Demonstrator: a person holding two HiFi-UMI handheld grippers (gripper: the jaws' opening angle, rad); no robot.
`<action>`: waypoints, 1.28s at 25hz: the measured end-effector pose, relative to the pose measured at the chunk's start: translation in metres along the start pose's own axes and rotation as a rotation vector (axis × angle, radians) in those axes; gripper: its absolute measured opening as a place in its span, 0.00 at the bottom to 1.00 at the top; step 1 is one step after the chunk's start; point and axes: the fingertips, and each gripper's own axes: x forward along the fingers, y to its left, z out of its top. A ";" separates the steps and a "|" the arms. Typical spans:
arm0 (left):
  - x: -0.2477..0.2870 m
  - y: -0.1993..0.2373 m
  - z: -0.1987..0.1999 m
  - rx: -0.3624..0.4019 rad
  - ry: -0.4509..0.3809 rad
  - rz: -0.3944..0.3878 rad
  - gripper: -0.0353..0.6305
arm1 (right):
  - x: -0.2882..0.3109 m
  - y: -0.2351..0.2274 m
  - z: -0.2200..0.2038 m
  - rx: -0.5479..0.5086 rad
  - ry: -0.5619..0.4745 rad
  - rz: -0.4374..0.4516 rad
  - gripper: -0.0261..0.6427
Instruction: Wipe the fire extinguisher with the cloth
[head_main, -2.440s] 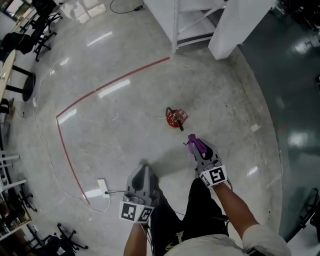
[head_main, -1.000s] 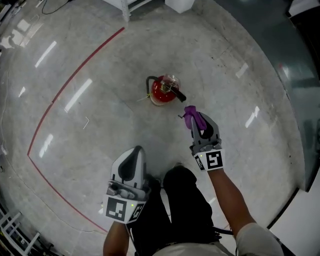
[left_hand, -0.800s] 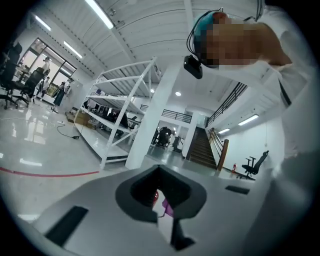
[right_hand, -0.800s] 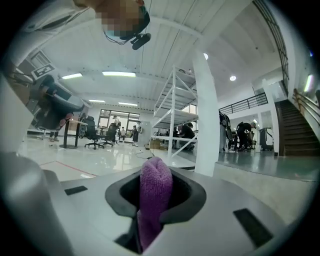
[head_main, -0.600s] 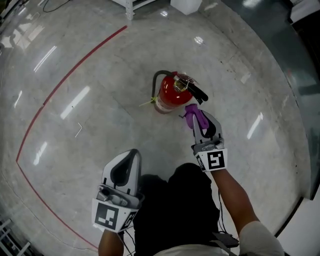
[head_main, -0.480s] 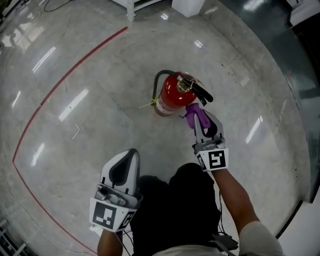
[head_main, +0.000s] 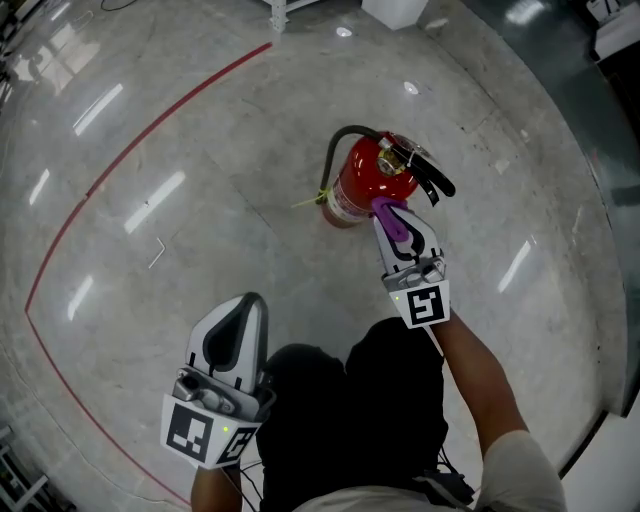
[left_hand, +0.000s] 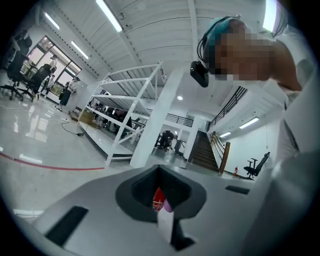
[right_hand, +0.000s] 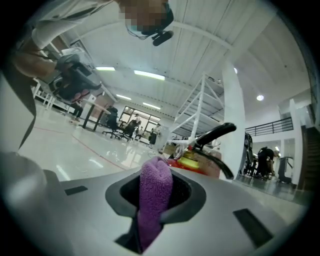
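Whether the purple cloth touches the red fire extinguisher is hard to tell (they overlap in the head view). The right gripper is clamped on the cloth, closer than a moment ago to the extinguisher, which stands on the floor. The left gripper, jaws together and empty, hangs well back.

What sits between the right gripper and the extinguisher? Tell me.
Only the cloth, clamped in the right gripper, its tip by the extinguisher; head view.

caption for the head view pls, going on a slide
Right gripper holds a purple cloth by a red fire extinguisher on the floor; left gripper hangs back.
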 end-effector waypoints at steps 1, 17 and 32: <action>-0.001 0.002 0.000 0.001 -0.001 0.008 0.06 | 0.002 0.007 -0.008 -0.008 0.011 0.024 0.14; -0.032 0.033 -0.029 -0.040 0.040 0.089 0.06 | 0.028 0.080 -0.152 -0.057 0.192 0.174 0.14; -0.060 0.064 -0.048 -0.045 0.084 0.159 0.06 | 0.045 0.143 -0.266 -0.072 0.386 0.256 0.14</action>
